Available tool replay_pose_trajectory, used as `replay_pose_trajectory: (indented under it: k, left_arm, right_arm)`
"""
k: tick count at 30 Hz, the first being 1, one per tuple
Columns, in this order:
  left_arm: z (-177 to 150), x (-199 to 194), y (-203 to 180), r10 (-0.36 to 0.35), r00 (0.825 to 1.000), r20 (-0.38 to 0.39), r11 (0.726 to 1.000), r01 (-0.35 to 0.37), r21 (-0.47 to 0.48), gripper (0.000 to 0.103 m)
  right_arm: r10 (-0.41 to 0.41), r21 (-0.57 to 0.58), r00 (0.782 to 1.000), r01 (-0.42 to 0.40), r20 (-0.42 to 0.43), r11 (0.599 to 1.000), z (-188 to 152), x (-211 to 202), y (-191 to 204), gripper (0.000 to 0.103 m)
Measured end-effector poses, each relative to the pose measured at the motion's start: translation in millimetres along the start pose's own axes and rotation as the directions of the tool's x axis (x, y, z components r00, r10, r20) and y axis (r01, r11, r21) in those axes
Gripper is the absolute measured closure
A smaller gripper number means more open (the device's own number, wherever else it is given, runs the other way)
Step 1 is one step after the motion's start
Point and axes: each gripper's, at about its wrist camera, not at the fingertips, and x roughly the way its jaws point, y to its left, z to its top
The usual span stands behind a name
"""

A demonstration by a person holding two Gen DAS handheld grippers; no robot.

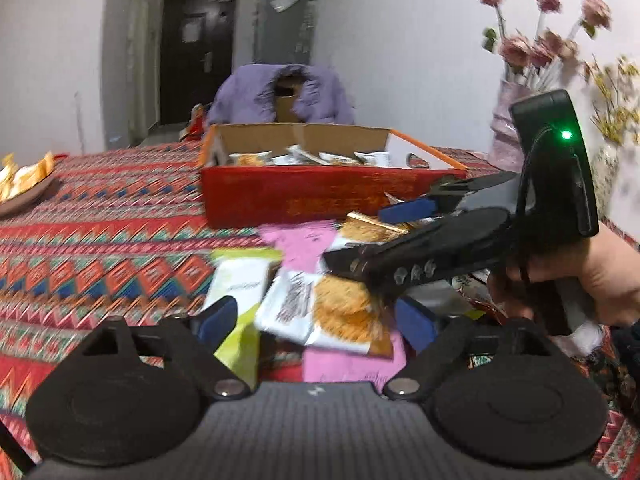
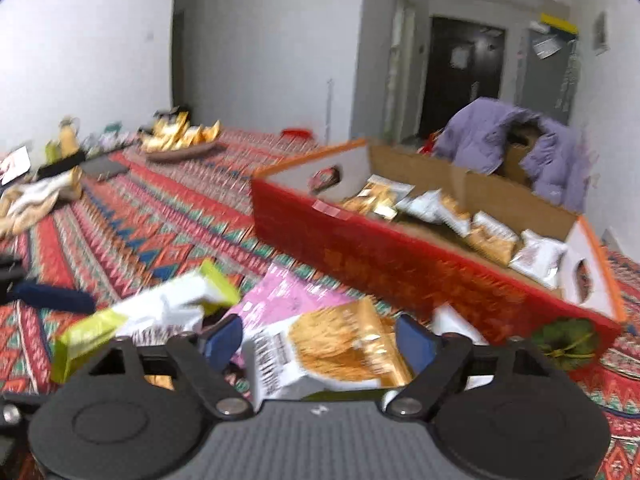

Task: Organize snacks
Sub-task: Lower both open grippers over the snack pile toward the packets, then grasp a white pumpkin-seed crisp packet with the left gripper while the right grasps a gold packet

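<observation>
A heap of snack packets lies on the patterned tablecloth before a red cardboard box (image 1: 320,196) (image 2: 400,264) that holds several packets. My left gripper (image 1: 316,322) is open over the heap. A white and orange packet (image 1: 328,312) lies between its blue pads, which do not press it. A lime-green packet (image 1: 240,292) and pink packets (image 1: 304,244) lie around it. My right gripper (image 2: 320,342) (image 1: 360,236), held by a hand, reaches in from the right. It is open, with a white and orange packet (image 2: 340,352) between its pads.
A plate (image 1: 24,200) (image 2: 180,154) of golden packets sits far left on the table. A vase (image 1: 508,128) of pink flowers stands at the right by the wall. A purple jacket (image 1: 280,92) hangs on a chair behind the box. A green leafy bundle (image 2: 568,340) lies near the box's right corner.
</observation>
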Motion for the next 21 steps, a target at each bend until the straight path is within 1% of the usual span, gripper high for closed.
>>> replay_pose_trajectory:
  k: [2, 3, 4, 5, 6, 7, 8, 9, 10, 12, 14, 16, 17, 18, 20, 21]
  left_arm:
    - [2.2, 12.4, -8.5, -0.015, 1.0, -0.018, 0.998, 0.016, 0.053, 0.014]
    - [1.1, 18.6, -12.2, -0.015, 0.999, -0.029, 0.997, 0.017, 0.081, 0.014]
    - [1.2, 24.5, -14.5, 0.001, 0.999, -0.044, 0.995, 0.003, 0.097, 0.015]
    - [1.4, 29.7, -16.0, 0.015, 0.999, -0.052, 0.994, -0.009, 0.109, 0.015]
    - [2.2, 33.4, -16.3, 0.023, 0.998, -0.051, 0.994, -0.017, 0.111, 0.017]
    - [2.6, 35.2, -15.5, 0.025, 0.999, -0.048, 0.994, -0.019, 0.108, 0.022]
    - [3.7, 36.3, -15.4, 0.025, 0.999, -0.043, 0.994, -0.021, 0.104, 0.024]
    - [3.4, 36.7, -14.8, 0.029, 0.999, -0.04, 0.995, -0.025, 0.1, 0.032]
    - [3.7, 37.3, -15.5, 0.026, 0.999, -0.04, 0.995, -0.022, 0.101, 0.035]
    - [2.4, 36.6, -17.2, -0.001, 0.998, -0.066, 0.995, 0.008, 0.103, 0.039]
    - [0.3, 31.5, -21.5, -0.003, 0.997, -0.075, 0.996, 0.01, 0.093, 0.039]
    - [-3.4, 24.1, -26.8, -0.023, 0.996, -0.085, 0.995, 0.032, 0.098, 0.039]
    - [-6.2, 20.2, -30.0, -0.024, 0.996, -0.086, 0.995, 0.033, 0.094, 0.039]
    - [-9.2, 16.6, -32.8, -0.018, 0.997, -0.081, 0.995, 0.026, 0.096, 0.039]
    - [-12.8, 10.6, -37.1, 0.002, 0.997, -0.079, 0.994, 0.007, 0.107, 0.039]
    - [-12.9, 7.6, -37.4, 0.009, 0.997, -0.083, 0.995, 0.0, 0.103, 0.04]
  right_arm:
    - [-0.006, -0.02, 1.0, 0.005, -0.012, 1.0, -3.0, -4.3, 2.0, 0.026]
    - [-0.009, -0.023, 1.0, 0.009, -0.012, 1.0, -5.0, -7.8, 1.6, 0.028]
    - [-0.017, -0.011, 1.0, 0.017, -0.015, 1.0, -6.7, -11.9, -1.1, 0.03]
    - [-0.017, 0.002, 1.0, 0.017, -0.018, 1.0, -9.4, -16.9, -3.5, 0.035]
    - [-0.019, 0.015, 1.0, 0.019, -0.01, 1.0, -12.3, -23.7, -6.6, 0.043]
    - [-0.021, 0.036, 1.0, 0.021, -0.005, 0.999, -15.2, -32.5, -10.2, 0.046]
    - [-0.022, 0.061, 1.0, 0.022, -0.009, 0.998, -18.7, -39.1, -14.2, 0.046]
    - [-0.023, 0.079, 1.0, 0.023, -0.009, 0.997, -22.9, -44.9, -17.3, 0.046]
    - [-0.026, 0.089, 1.0, 0.027, -0.011, 0.996, -26.6, -50.0, -20.5, 0.046]
    - [-0.037, 0.104, 0.999, 0.038, -0.01, 0.994, -33.0, -58.3, -22.4, 0.046]
    - [-0.04, 0.123, 0.999, 0.041, -0.006, 0.992, -39.6, -68.4, -22.1, 0.046]
    - [-0.024, 0.125, 1.0, 0.024, -0.002, 0.992, -45.7, -76.4, -18.7, 0.046]
    - [-0.017, 0.122, 1.0, 0.017, 0.002, 0.992, -48.4, -79.3, -16.4, 0.044]
    - [-0.019, 0.118, 1.0, 0.017, 0.01, 0.993, -50.7, -81.2, -14.0, 0.043]
    - [-0.023, 0.098, 1.0, 0.022, 0.009, 0.995, -55.5, -80.7, -8.4, 0.034]
    - [-0.025, 0.091, 1.0, 0.024, 0.003, 0.996, -57.2, -78.9, -6.6, 0.034]
